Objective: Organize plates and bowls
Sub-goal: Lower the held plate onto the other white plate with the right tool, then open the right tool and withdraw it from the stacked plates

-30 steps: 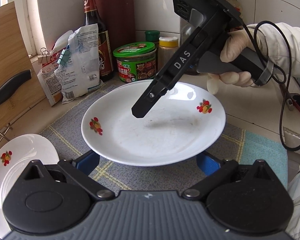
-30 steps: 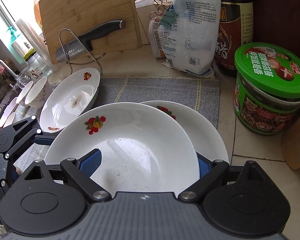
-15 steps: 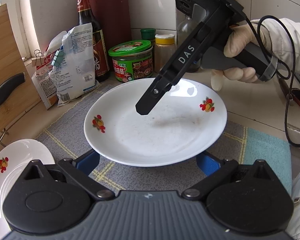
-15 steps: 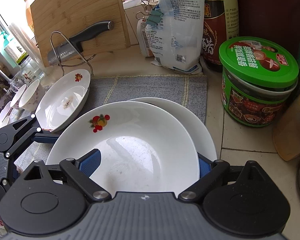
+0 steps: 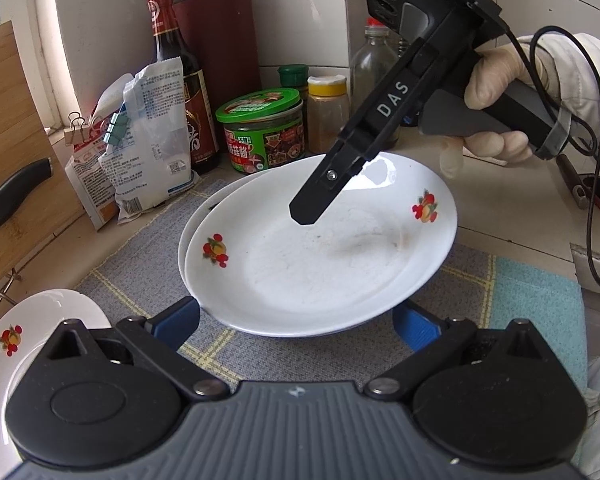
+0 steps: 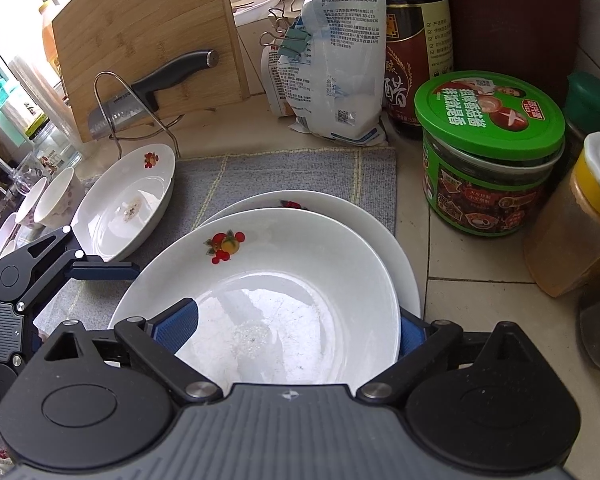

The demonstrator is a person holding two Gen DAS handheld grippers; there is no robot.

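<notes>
Two tools, left (image 5: 296, 322) and right (image 6: 298, 326), spread wide, grip unclear, fingertips hidden behind top plate (image 6: 284, 280).

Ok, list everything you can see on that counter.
top plate: 1, white, fruit print, over lower plate
lower plate: 1, white, on mat
side plate: 1, white, mat's left edge
small bowls: at least 2, white, far left
mat: 1, grey and teal, under plates
cutting board: 1, bamboo, back left
knife: 1, black handle, wire rack
bags: 2, white, clipped, back
sauce bottle: 1, dark, beside bags
jar: 1, green lid, right of mat
spice jar: 1, yellow lid, beside jar
knife block: 1, dark red, corner
left gripper: black, jaws apart at top plate
right gripper: black, jaws apart at top plate
right hand: gloved white, on right gripper
</notes>
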